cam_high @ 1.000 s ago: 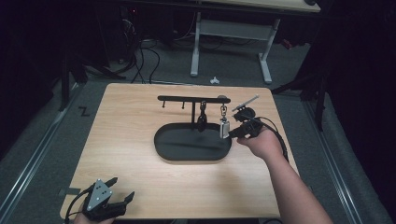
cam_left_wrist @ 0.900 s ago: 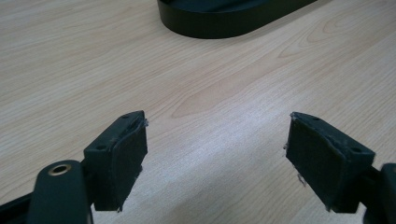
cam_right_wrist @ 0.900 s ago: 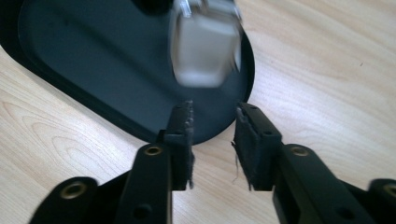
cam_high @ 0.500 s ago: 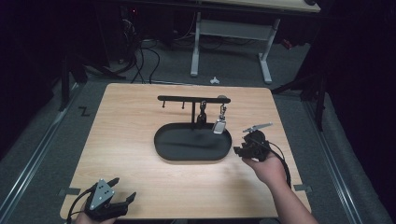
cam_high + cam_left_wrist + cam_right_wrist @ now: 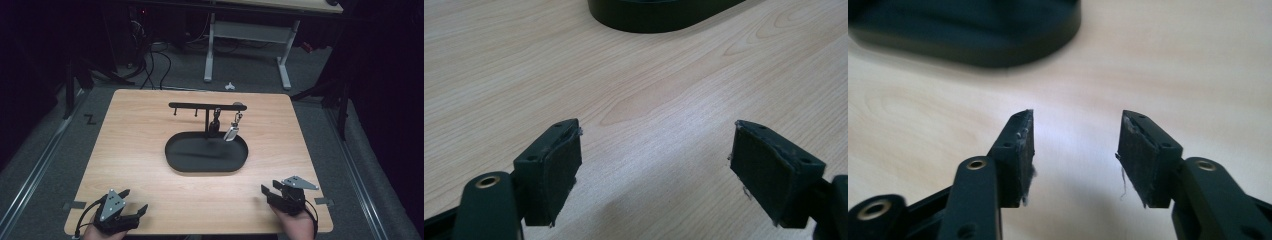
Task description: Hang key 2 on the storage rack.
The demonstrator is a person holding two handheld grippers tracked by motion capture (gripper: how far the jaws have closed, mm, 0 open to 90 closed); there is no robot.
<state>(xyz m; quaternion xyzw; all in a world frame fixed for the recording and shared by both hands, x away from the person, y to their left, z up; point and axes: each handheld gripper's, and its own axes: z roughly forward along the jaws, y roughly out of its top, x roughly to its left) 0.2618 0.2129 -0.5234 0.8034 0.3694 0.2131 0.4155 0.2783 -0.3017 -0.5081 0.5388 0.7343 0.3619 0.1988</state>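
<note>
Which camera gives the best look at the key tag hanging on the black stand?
The high view: the key tag hangs whole from the stand's bar, above the black tray. The left gripper view catches just the tray's near wall; the right gripper view shows it blurred, no tag.

Your left gripper [image 5: 131, 214] sits at the near left, low, jaws spread wide w/ nothing between them; pads [image 5: 559, 167] bare. Left hand barely in frame at the bottom edge. Your right gripper [image 5: 268, 192] is at the near right, right hand [image 5: 294, 220] wrapped under it, grey plate on top. Its jaws have just been opening, approx. half apart, empty btw. the pads [image 5: 1023, 160].
</note>
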